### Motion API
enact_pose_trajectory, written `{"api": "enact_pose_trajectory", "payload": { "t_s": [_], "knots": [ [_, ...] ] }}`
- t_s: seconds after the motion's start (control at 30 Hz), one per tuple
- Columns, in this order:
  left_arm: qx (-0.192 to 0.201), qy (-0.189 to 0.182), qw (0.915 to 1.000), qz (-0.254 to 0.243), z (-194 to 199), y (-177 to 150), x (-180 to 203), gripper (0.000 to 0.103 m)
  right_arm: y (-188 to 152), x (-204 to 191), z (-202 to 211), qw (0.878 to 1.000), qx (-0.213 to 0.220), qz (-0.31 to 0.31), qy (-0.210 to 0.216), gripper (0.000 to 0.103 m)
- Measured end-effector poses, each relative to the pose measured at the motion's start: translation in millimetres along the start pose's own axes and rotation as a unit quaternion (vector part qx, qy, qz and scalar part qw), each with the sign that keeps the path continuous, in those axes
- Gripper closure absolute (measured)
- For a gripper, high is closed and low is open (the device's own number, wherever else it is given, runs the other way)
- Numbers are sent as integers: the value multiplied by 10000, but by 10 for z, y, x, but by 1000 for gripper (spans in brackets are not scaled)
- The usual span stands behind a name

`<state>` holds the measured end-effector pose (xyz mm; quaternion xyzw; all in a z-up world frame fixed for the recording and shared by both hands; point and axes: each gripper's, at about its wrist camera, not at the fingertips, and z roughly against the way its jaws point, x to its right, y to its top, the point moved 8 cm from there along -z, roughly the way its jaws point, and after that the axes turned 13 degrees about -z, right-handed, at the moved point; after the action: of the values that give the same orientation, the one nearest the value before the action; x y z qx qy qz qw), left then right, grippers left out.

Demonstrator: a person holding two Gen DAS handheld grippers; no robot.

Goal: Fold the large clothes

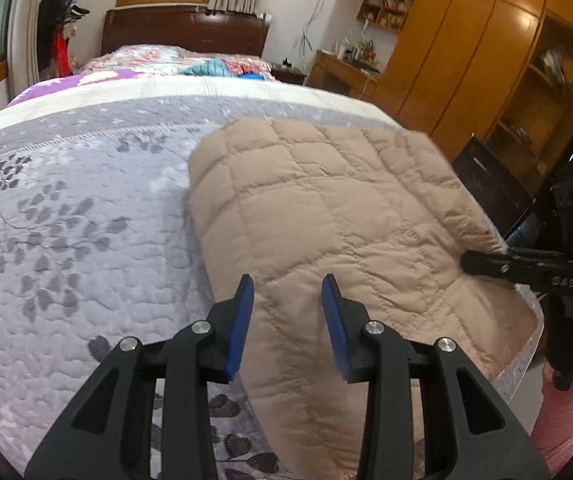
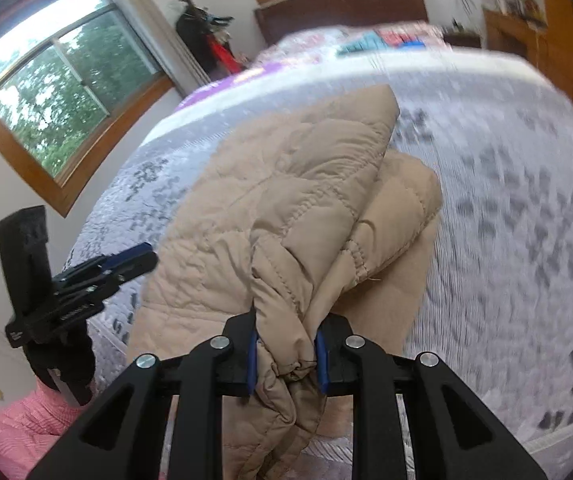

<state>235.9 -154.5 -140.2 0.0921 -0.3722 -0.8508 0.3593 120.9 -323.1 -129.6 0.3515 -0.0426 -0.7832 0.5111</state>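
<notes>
A tan quilted jacket [image 1: 318, 208] lies on the grey leaf-print bedspread [image 1: 66, 216]. My left gripper [image 1: 288, 292] is open and empty, its blue pads just above the jacket's near edge. In the right wrist view my right gripper [image 2: 286, 354] is shut on a bunched fold of the jacket [image 2: 286, 208] and holds it above the bed. The right gripper also shows in the left wrist view [image 1: 486, 262] at the jacket's right edge. The left gripper shows in the right wrist view [image 2: 134, 260] at the jacket's left side.
The bed [image 1: 206, 92] runs back to a dark headboard [image 1: 184, 32], with colourful bedding and clothes [image 1: 214, 66] at the far end. Wooden wardrobes and shelves [image 1: 486, 48] stand on the right. A window [image 2: 54, 80] is on the left wall.
</notes>
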Motion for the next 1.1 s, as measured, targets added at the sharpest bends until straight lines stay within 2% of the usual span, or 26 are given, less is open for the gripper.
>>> {"api": "enact_pose_trajectory", "payload": {
  "t_s": [0.13, 0.23, 0.43, 0.47, 0.53, 0.6, 0.73, 0.87, 1.0, 1.1],
  "knots": [
    [-203, -37, 9997, -89, -207, -127, 20, 64, -150, 393, -270, 9983, -253, -461, 237, 79],
    [-297, 43, 9993, -223, -325, -214, 30, 62, -244, 524, -387, 9966, -284, -629, 439, 78],
    [-344, 56, 9992, -205, -459, -285, -6, 62, -290, 610, -451, 9957, -262, -718, 531, 78],
    [-336, 19, 9993, -152, -446, -277, -19, 61, -282, 601, -434, 9959, -257, -692, 515, 77],
    [-315, -24, 9994, -113, -389, -256, -19, 61, -284, 604, -341, 9966, -211, -641, 476, 69],
    [-253, -21, 9996, -87, -260, -229, -33, 61, -255, 538, -210, 9982, -103, -496, 334, 64],
    [81, 136, 9996, -213, 76, -181, 7, 62, -294, 435, 89, 9995, 203, -227, 22, 64],
    [200, -66, 9995, -220, 295, -220, 169, 62, -365, 285, 332, 9982, 495, 132, -315, 64],
    [152, -142, 9995, -250, 307, -299, 292, 63, -477, 36, 507, 9967, 636, 497, -122, 66],
    [63, -175, 9995, -246, 227, -363, 325, 64, -525, -85, 458, 9963, 533, 667, -50, 67]
  ]
}}
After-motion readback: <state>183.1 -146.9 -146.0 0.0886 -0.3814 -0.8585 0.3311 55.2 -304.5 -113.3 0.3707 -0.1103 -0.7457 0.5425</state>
